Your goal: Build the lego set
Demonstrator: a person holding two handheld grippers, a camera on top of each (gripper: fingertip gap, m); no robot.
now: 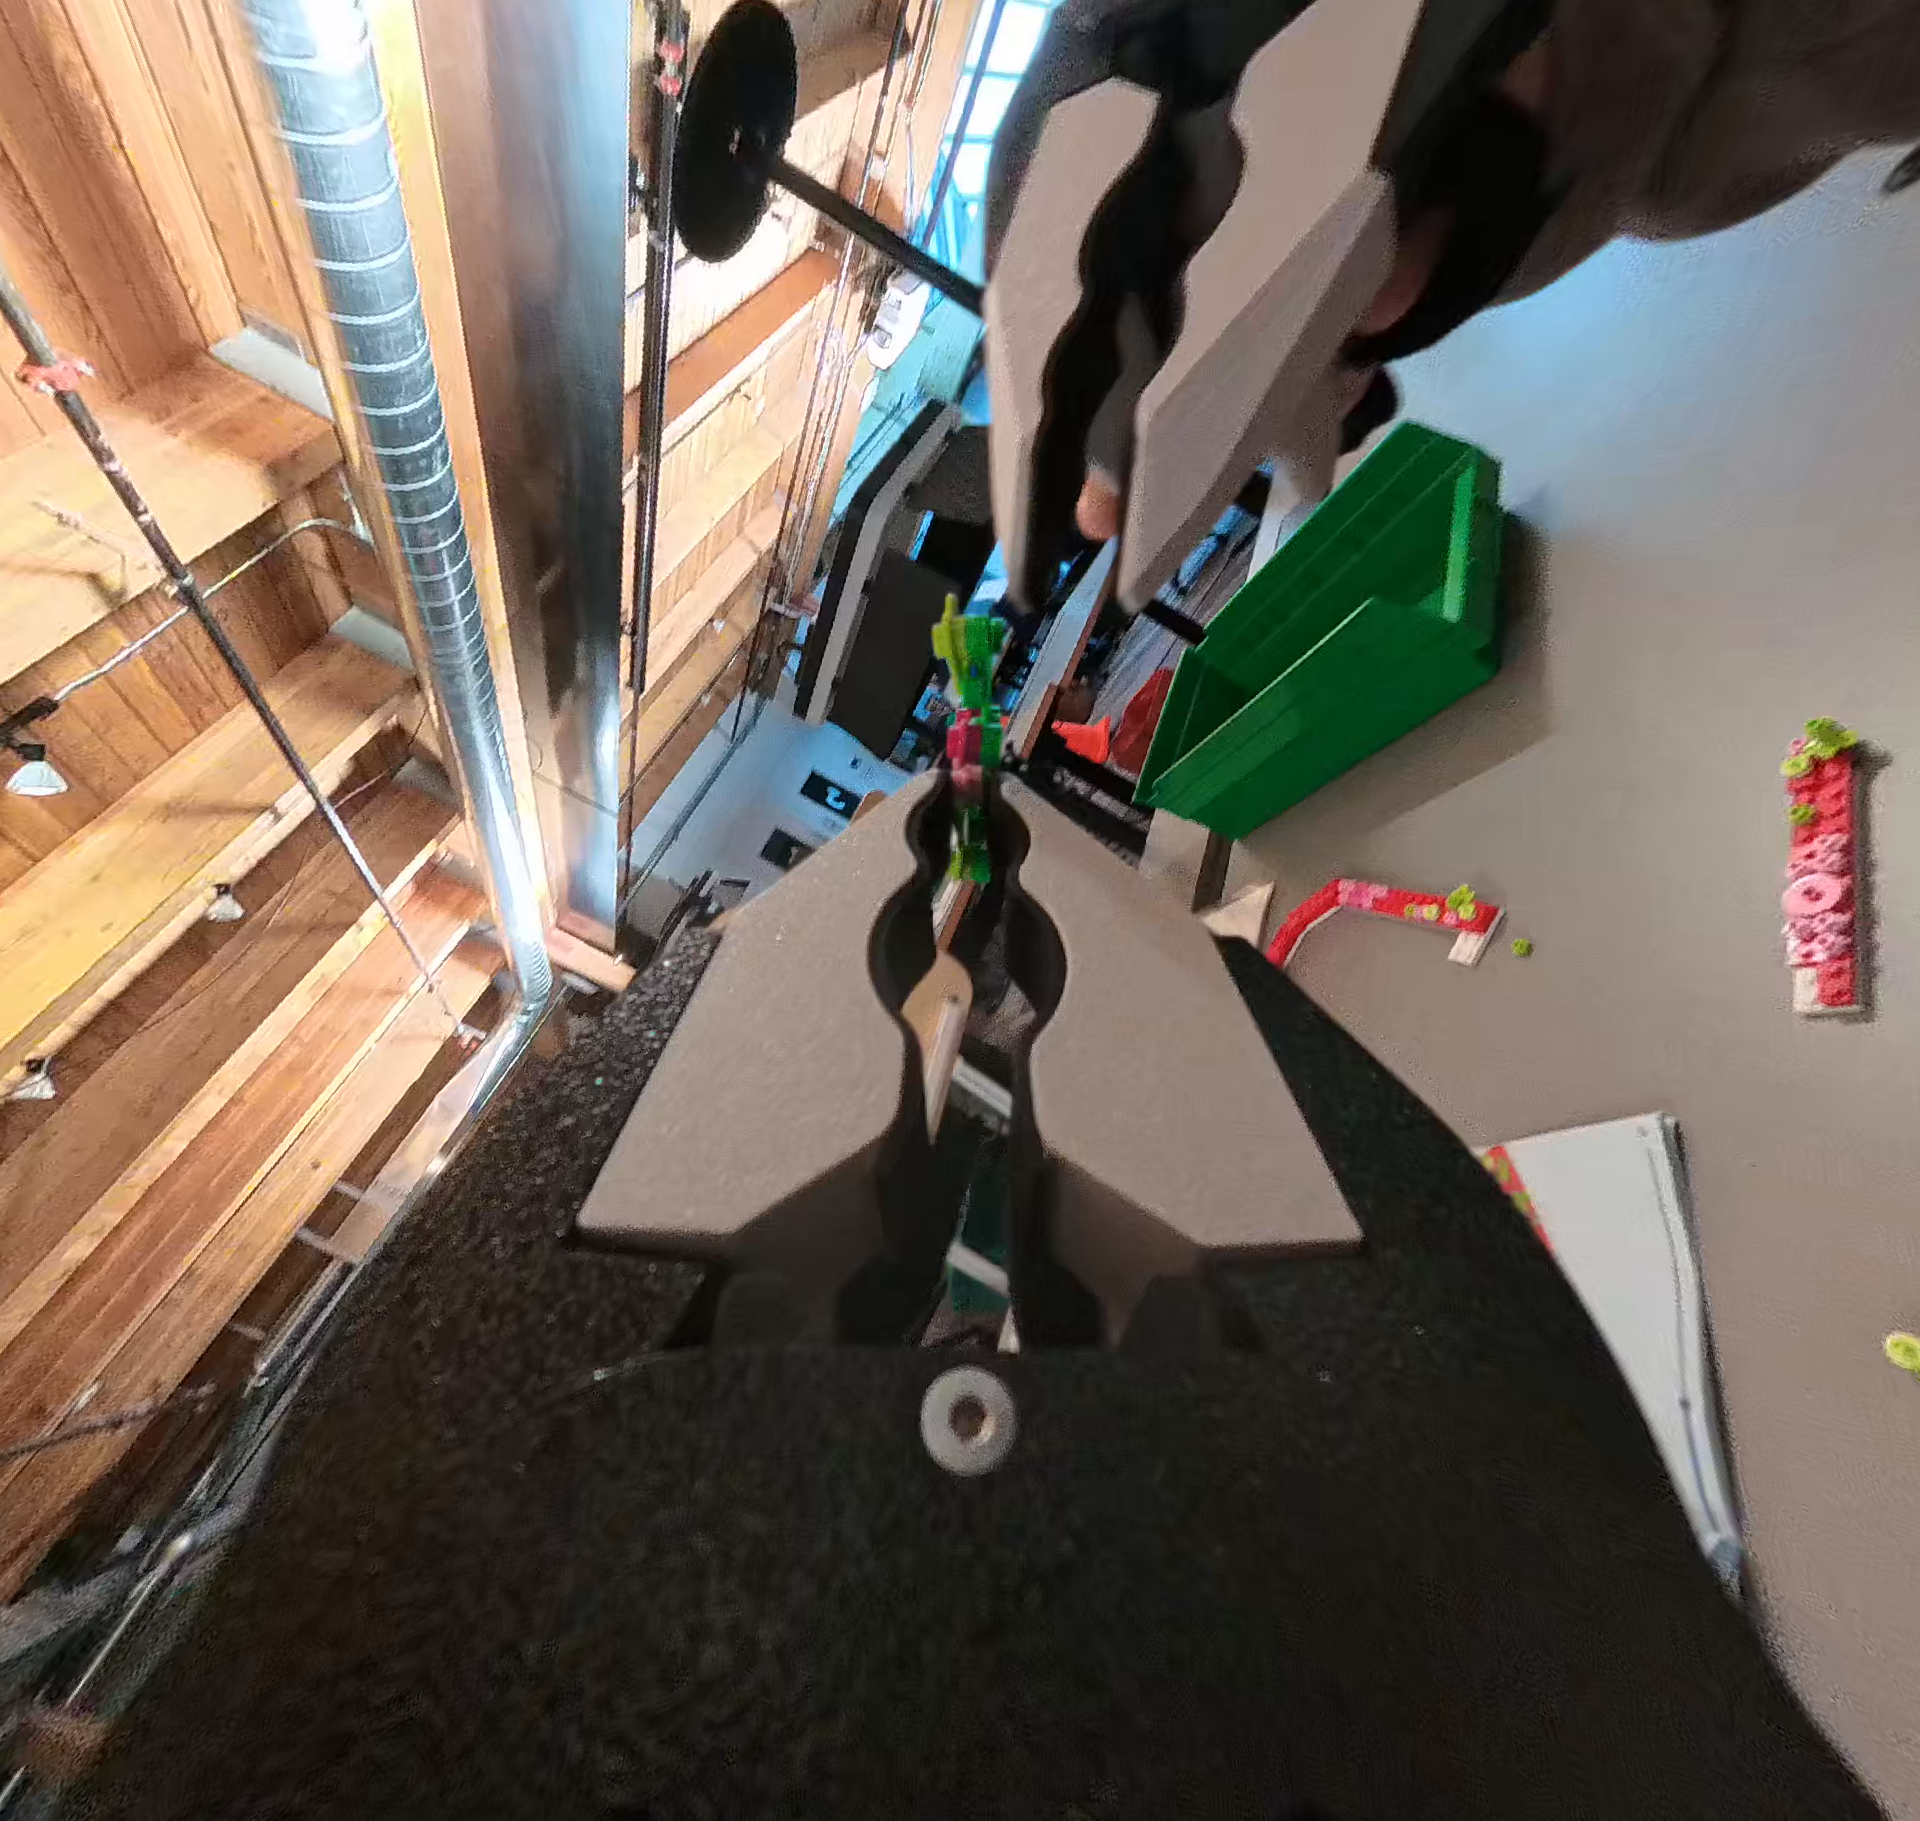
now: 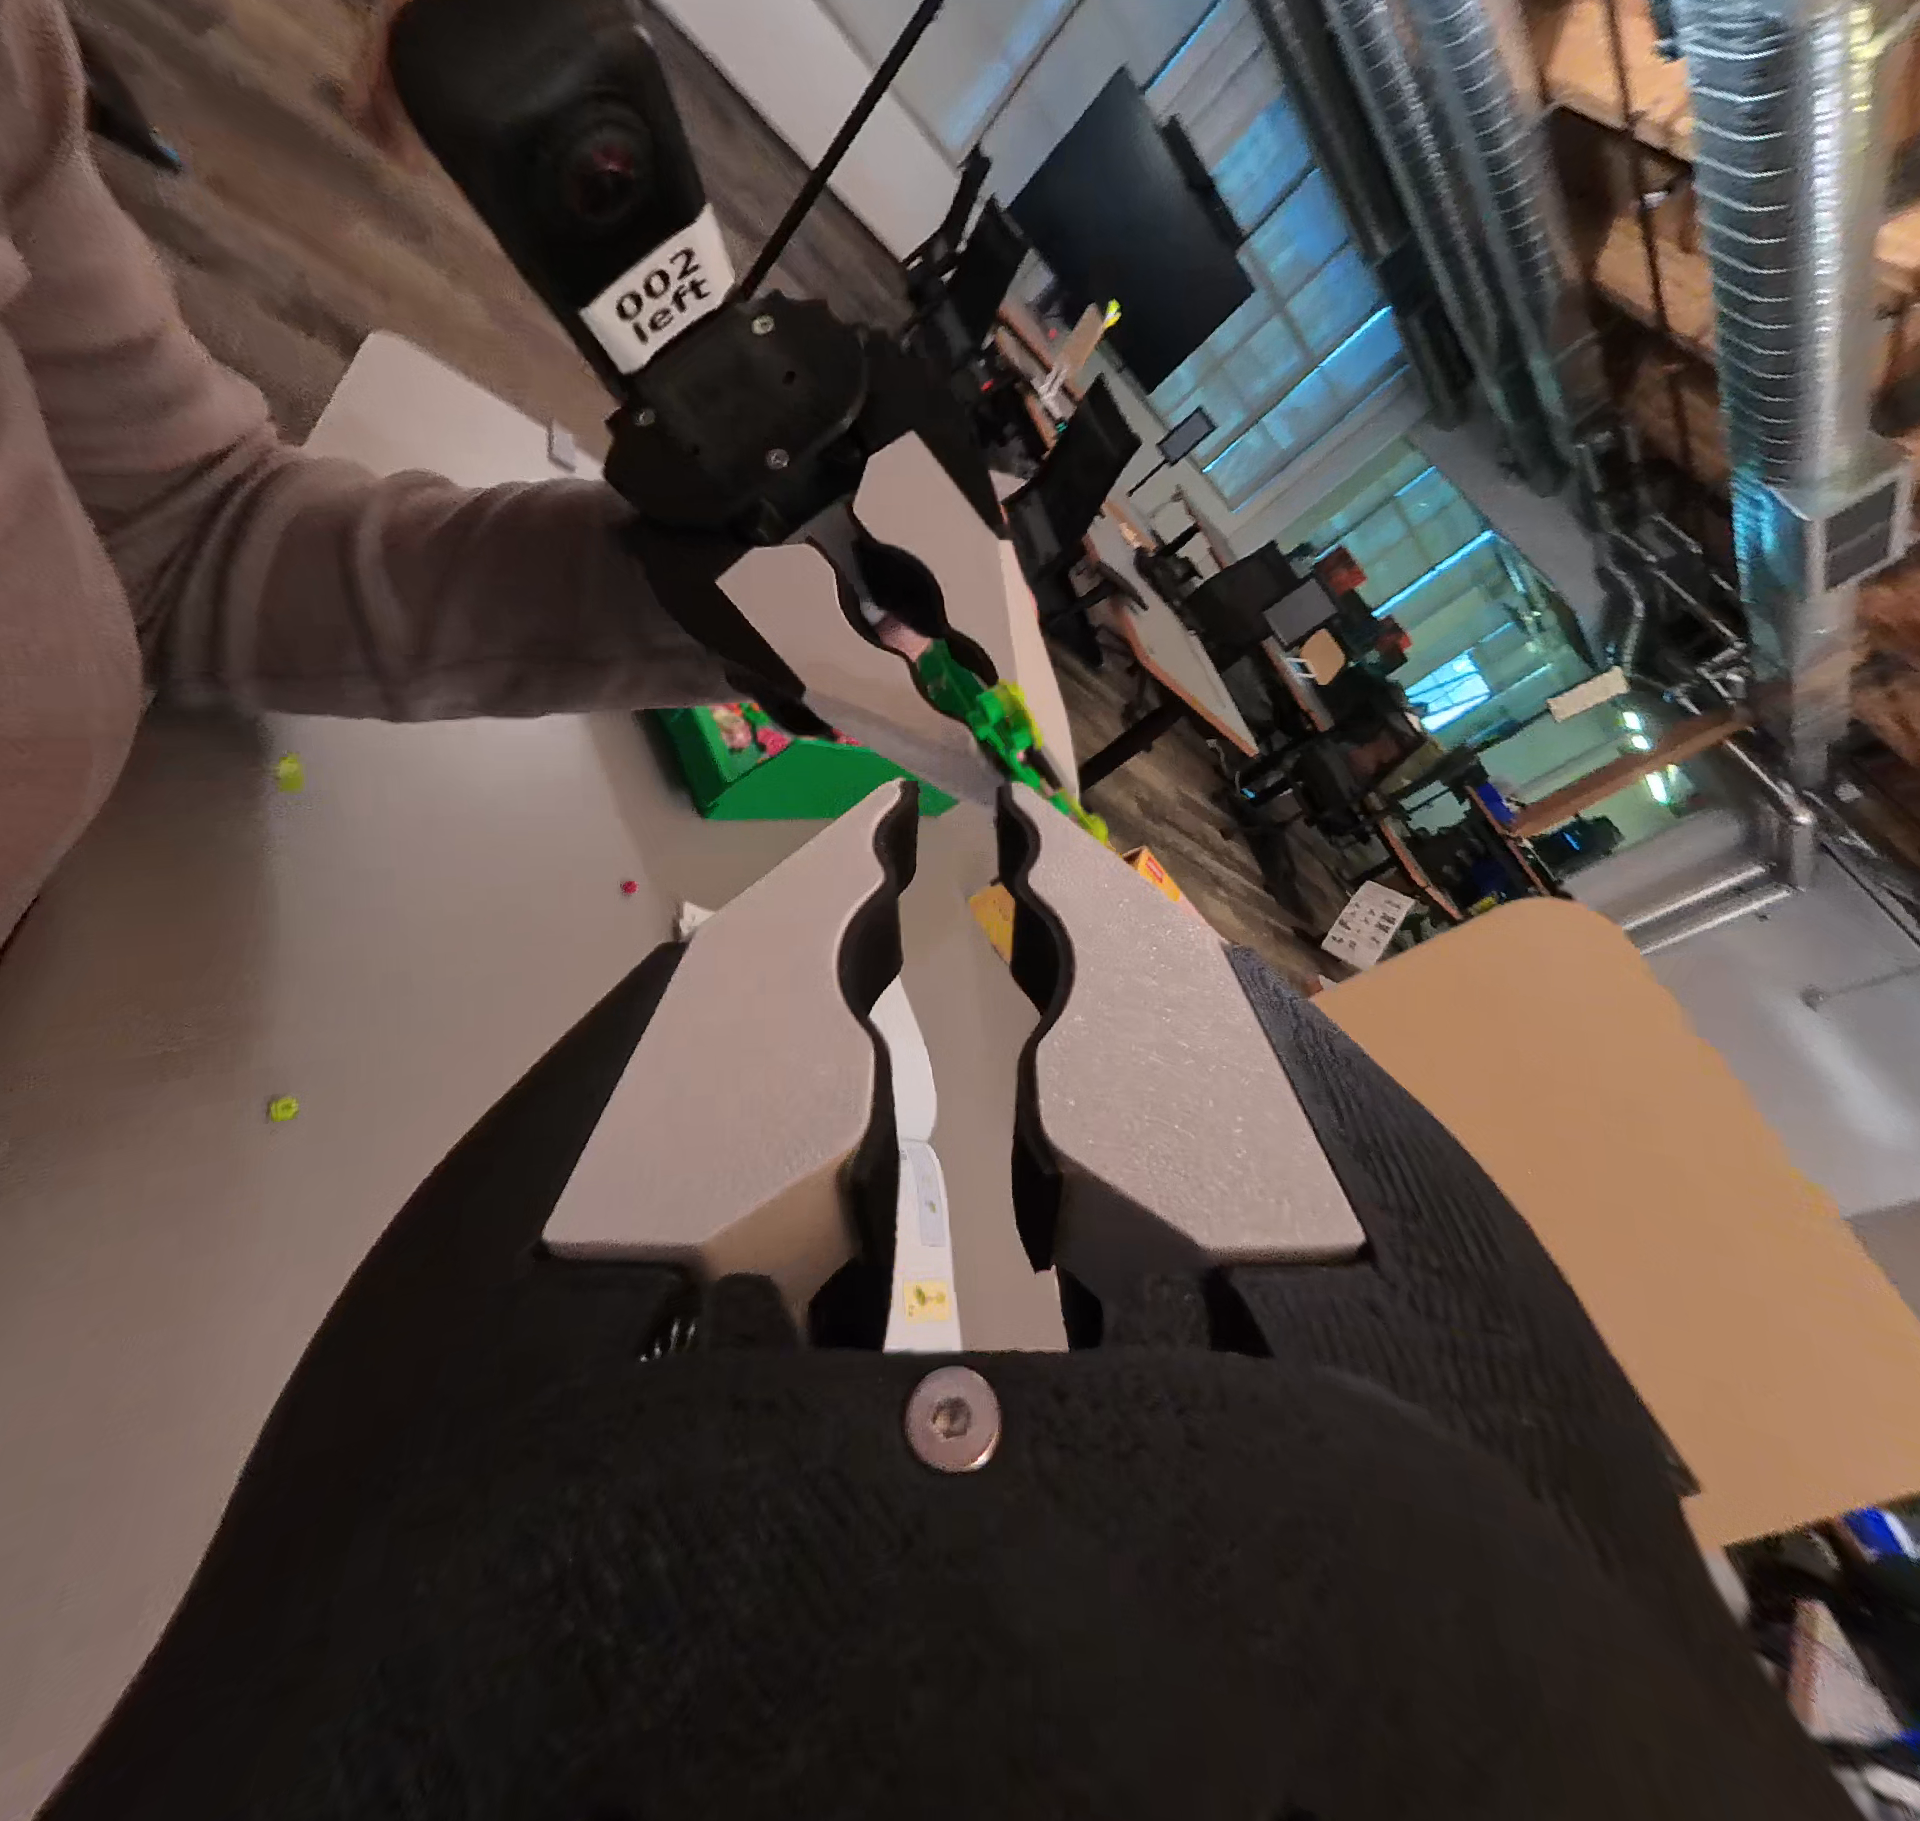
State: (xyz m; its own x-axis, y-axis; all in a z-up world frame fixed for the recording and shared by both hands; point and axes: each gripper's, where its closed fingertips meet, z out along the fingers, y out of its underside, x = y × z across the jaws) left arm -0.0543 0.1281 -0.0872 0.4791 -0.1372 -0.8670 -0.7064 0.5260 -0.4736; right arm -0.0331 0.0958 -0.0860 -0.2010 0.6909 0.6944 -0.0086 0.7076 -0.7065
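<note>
Silver ribbed duct [image 1: 353, 244], wooden ceiling [image 1: 156, 836], black monitor [image 2: 1127, 233], office desks [image 2: 1174, 628]

A white label [image 2: 662, 301] bearing short printed writing sits on the black camera [image 2: 551, 124], just above the left gripper [image 2: 1003, 732].

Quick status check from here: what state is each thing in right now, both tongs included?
Left tongs: shut on the green stem piece.
Green stem piece: held up off the table, sticking out past the tips.
Right tongs: open, nothing between the tips.
Green bin: on the table, some pieces inside.
Red and pink strip: lying flat on the table.
Red corner piece: lying flat on the table.
</note>
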